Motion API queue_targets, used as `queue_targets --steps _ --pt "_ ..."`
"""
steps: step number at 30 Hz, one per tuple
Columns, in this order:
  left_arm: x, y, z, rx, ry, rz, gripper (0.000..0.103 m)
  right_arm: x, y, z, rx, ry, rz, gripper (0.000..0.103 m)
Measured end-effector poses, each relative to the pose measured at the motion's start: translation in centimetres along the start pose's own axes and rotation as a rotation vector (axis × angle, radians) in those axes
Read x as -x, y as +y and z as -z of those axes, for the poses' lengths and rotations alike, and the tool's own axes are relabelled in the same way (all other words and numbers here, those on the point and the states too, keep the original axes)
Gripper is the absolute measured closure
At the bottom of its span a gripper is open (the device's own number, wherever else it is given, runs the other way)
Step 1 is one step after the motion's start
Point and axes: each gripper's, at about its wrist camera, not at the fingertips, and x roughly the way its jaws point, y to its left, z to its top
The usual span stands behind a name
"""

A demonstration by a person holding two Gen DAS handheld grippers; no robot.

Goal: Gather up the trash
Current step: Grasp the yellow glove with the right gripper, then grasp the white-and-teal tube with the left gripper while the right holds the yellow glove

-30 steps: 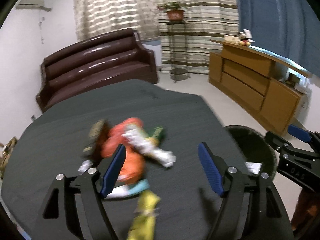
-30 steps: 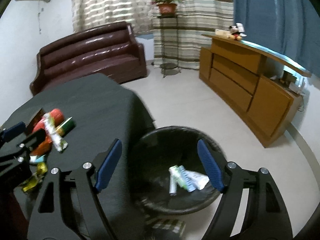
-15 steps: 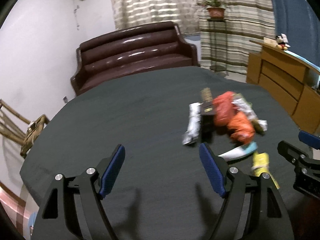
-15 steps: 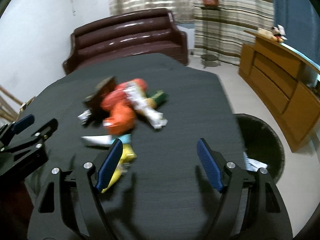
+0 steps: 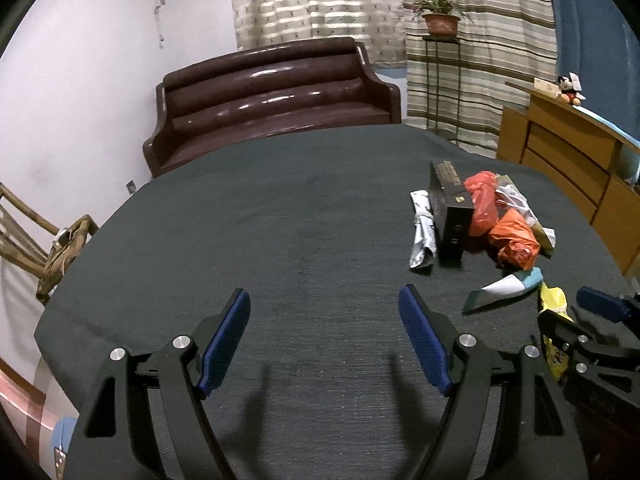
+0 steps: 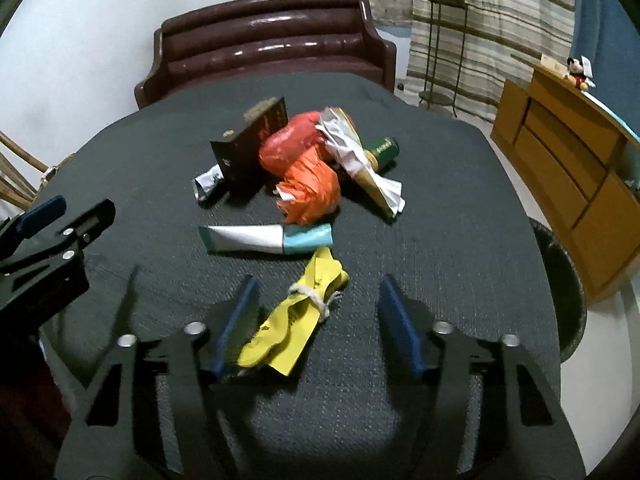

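A pile of trash lies on the dark round table (image 6: 440, 248): a yellow wrapper (image 6: 304, 312) tied with string, a white and teal tube (image 6: 264, 237), orange and red bags (image 6: 308, 184), a black box (image 6: 250, 152), a green can (image 6: 383, 149) and a silver packet (image 6: 208, 182). My right gripper (image 6: 316, 320) is open, its fingers on either side of the yellow wrapper. My left gripper (image 5: 324, 332) is open and empty over bare table, left of the pile; the black box (image 5: 450, 208) and orange bag (image 5: 514, 240) show at its right.
A black trash bin (image 6: 564, 292) stands on the floor beside the table's right edge. A brown sofa (image 5: 268, 96) is behind the table, a wooden sideboard (image 6: 560, 176) at the right, and a bamboo chair (image 5: 44, 248) at the left.
My right gripper has swung from above the bin to the table and come down around the yellow wrapper. My left gripper has moved left, away from the pile.
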Motion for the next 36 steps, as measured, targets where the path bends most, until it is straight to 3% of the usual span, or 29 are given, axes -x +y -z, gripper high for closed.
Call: queue_targets --steps 1,3,5,22,36 --pt "0.3 0.1 0.3 -0.002 -0.002 0.006 0.029 -0.1 -0.1 0.2 -0.002 0.007 -0.004 0.056" --pt "0.4 -0.2 0.4 -0.006 -0.004 0.016 0.029 -0.1 -0.3 0.4 -0.007 0.014 -0.016 0.072" --pt "0.4 -0.5 0.4 -0.011 -0.005 0.028 0.029 -0.1 -0.6 0.5 -0.012 0.02 -0.021 0.079" --pt "-0.1 -3.9 0.1 -0.087 0.01 0.122 0.029 1.0 -2.3 0.5 -0.006 -0.024 -0.017 0.079" --pt "-1.9 -8.3 -0.1 -0.23 0.058 0.204 0.029 0.9 -8.2 0.4 -0.121 -0.026 0.026 0.079"
